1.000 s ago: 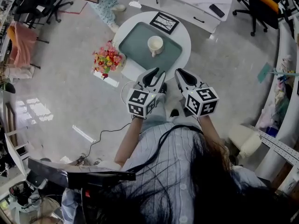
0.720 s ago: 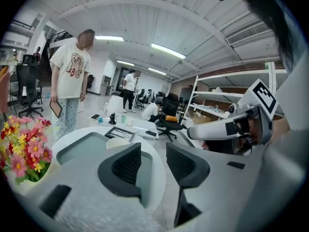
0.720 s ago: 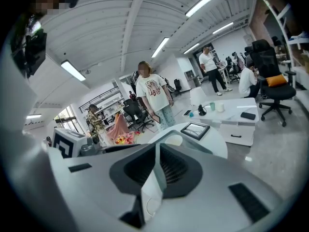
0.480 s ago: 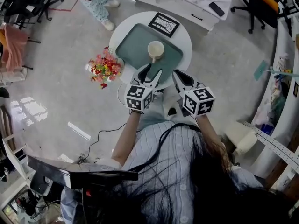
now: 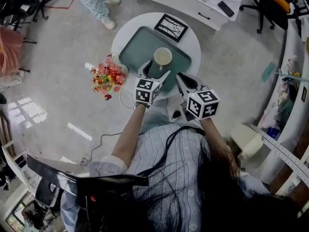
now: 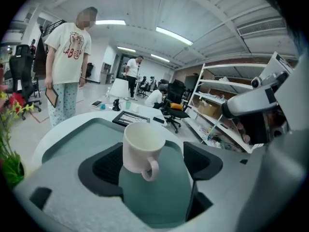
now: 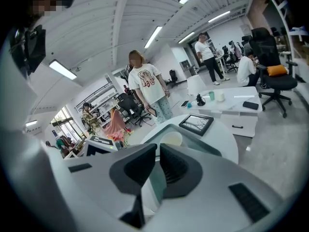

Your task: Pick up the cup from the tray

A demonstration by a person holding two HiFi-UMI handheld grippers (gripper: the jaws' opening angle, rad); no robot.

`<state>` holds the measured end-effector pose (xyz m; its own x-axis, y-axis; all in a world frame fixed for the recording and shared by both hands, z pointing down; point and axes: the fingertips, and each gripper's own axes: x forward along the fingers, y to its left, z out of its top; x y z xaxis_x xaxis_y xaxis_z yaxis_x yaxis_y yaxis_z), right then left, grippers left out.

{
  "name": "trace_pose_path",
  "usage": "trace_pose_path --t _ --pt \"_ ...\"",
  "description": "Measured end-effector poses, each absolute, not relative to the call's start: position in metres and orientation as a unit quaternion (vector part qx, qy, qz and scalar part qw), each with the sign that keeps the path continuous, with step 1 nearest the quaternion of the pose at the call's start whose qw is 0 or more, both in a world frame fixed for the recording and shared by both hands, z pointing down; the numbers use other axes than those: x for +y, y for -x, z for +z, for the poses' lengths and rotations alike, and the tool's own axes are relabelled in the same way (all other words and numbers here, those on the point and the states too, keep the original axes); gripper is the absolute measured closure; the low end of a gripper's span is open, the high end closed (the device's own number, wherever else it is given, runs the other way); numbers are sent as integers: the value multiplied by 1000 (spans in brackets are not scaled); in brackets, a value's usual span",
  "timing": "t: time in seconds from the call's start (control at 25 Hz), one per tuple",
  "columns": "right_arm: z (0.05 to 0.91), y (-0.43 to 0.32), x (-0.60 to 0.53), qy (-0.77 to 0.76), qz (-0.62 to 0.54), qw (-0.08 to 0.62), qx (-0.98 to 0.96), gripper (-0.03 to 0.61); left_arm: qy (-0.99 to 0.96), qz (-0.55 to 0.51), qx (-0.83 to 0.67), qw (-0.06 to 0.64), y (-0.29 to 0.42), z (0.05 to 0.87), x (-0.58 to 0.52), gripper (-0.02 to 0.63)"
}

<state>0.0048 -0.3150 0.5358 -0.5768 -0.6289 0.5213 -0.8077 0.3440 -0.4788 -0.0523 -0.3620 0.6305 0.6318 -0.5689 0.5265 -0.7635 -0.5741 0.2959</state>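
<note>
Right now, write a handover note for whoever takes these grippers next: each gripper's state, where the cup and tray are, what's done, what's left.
Left gripper: jaws opening, pads on nothing; the cup stands at their mouth, untouched.
Right gripper: shut, empty, held by the near edge of the round table.
Cup: upright on the green tray on that table, handle toward the left gripper.
Done: the approach.
Left to do: close on the cup and lift it off the tray.
</note>
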Motion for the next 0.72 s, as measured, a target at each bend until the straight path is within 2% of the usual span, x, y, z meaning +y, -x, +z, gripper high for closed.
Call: trace_pose_path --t 0.2,0.72 --pt "542 -7 -326 -452 370 129 -801 535 -870 219 -369 245 44 651 -378 179" --pt "559 -31 -335 -476 394 134 -775 535 -855 240 -398 230 26 680 -410 167"
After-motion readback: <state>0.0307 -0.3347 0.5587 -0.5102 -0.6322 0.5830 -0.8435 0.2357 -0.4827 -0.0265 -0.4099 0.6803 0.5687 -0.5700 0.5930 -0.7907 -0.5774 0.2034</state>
